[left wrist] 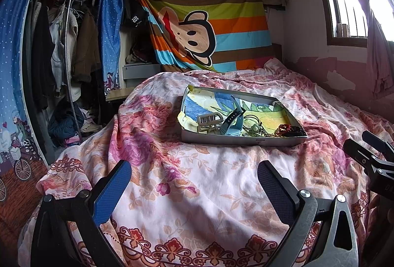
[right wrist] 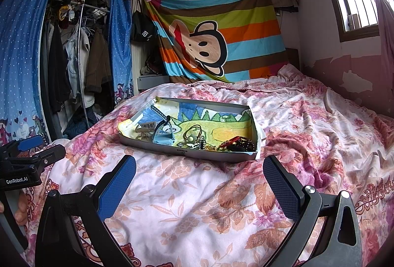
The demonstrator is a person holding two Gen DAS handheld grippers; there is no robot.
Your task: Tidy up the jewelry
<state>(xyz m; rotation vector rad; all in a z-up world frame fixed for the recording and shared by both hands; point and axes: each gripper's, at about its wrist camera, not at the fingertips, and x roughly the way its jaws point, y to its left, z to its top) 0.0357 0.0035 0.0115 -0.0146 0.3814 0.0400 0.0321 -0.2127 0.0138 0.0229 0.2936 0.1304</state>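
I have both tools released above the floral bedspread [right wrist: 197, 205], nothing between the pads: left tool [left wrist: 194, 183] and right tool [right wrist: 199, 178] hang side by side, short of the shallow tray [right wrist: 187, 155] lying on the bed. Inside it, near the front wall, I see a beige hair clip [right wrist: 145, 130], a blue watch strap [right wrist: 163, 130], chains [right wrist: 194, 140] and dark red beads [right wrist: 237, 142]
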